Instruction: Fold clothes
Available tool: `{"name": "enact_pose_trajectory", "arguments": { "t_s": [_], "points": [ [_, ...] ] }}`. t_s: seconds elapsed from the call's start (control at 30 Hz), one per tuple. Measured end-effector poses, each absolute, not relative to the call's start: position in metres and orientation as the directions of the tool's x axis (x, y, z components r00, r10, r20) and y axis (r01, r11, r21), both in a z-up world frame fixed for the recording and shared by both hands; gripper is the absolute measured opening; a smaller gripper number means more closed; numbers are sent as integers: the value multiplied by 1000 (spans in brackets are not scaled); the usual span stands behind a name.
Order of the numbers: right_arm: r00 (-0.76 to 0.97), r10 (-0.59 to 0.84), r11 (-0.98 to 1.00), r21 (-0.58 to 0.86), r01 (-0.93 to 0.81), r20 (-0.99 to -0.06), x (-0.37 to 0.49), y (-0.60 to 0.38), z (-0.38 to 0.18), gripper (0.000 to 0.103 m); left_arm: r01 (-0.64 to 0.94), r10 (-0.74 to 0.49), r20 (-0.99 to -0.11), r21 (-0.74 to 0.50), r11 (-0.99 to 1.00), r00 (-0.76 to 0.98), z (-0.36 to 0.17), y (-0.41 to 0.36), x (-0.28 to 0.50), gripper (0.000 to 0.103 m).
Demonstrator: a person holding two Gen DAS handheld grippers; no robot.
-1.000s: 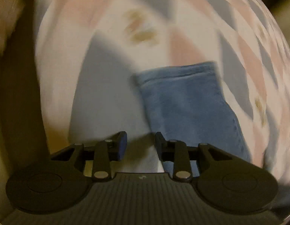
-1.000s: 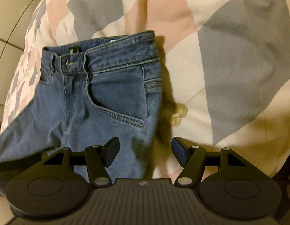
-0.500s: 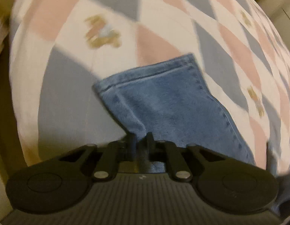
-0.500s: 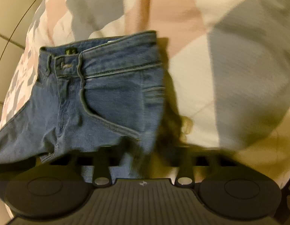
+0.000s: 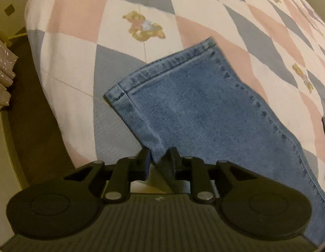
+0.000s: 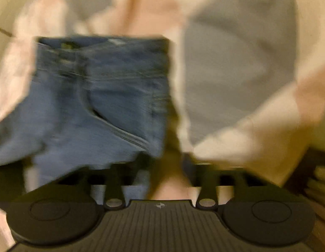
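Now left gripper (image 5: pixel 159 159) pinches side edge of blue denim jeans (image 5: pixel 204 109), near leg hem at 11 o'clock, on pink-grey-white checked bedspread (image 5: pixel 78 42). Right gripper (image 6: pixel 164 163) blurry, jaws apart, near jeans' waist side. Best: grip tight, lift slow, both sides level. No words readable; waist tag too blurry.

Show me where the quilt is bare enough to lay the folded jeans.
Bare quilt lies beyond the leg hem, around the teddy bear print, and along the far side of the leg. By the waistband, open quilt spreads to its right. It is crowded at the near edge, where the left gripper pinches the jeans.
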State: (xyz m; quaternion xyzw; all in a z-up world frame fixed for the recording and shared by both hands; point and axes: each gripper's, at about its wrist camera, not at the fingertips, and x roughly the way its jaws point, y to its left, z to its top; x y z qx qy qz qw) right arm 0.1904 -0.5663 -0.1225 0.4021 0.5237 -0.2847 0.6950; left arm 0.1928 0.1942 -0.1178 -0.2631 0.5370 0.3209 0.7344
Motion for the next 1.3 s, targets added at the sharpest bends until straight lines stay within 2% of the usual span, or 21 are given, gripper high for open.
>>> {"name": "enact_pose_trajectory", "arguments": {
  "t_s": [0.03,0.07,0.17,0.23,0.4,0.5,0.57,0.8,0.87,0.97,1.07,1.1,1.13,1.17,1.23,1.3],
  "points": [
    [284,2,536,241,809,-959,191,-562,-115,66,-750,198,-956,-33,661,217,-110,192,191,24],
    [268,-33,559,205,803,-963,194,-557,-108,68,-745,206,-954,-28,666,220,-102,190,189,23],
    [313,-116,652,165,740,-943,201,-538,-79,68,-711,175,-947,-74,699,270,-78,180,189,23],
    [375,-100,702,202,684,-922,214,-519,-68,68,-630,134,-941,-98,770,311,-68,160,205,23],
    [432,154,803,367,469,-889,268,-447,-78,66,-401,-39,-925,-201,894,378,-73,91,265,24],
    [431,281,817,449,361,-857,301,-400,-92,59,-384,-162,-912,-312,869,376,-92,64,305,25],
    [439,313,821,472,322,-842,323,-377,-98,53,-399,-216,-903,-366,841,372,-106,53,329,27],
    [399,302,829,445,337,-866,377,-354,-123,53,-530,-337,-870,-488,694,360,-147,42,395,39],
    [379,300,828,436,353,-876,380,-354,-132,53,-547,-348,-859,-508,665,374,-155,41,409,52],
    [354,303,817,432,382,-885,378,-357,-141,51,-524,-352,-851,-519,675,389,-161,31,429,54],
    [345,306,802,436,408,-887,375,-360,-146,51,-453,-338,-870,-479,752,360,-170,12,453,57],
    [343,308,799,437,414,-888,375,-361,-147,51,-430,-336,-874,-469,771,351,-173,6,460,56],
    [337,308,800,434,415,-890,376,-361,-148,51,-417,-343,-874,-470,778,345,-175,2,464,45],
    [331,308,801,431,415,-892,377,-361,-149,51,-403,-351,-873,-471,784,338,-177,-2,469,8],
    [324,306,805,426,413,-895,378,-362,-148,51,-387,-363,-861,-490,781,358,-167,-5,472,2],
    [331,307,802,430,415,-892,377,-366,-143,51,-339,-355,-824,-520,784,441,-127,5,466,2]
  ]
}}
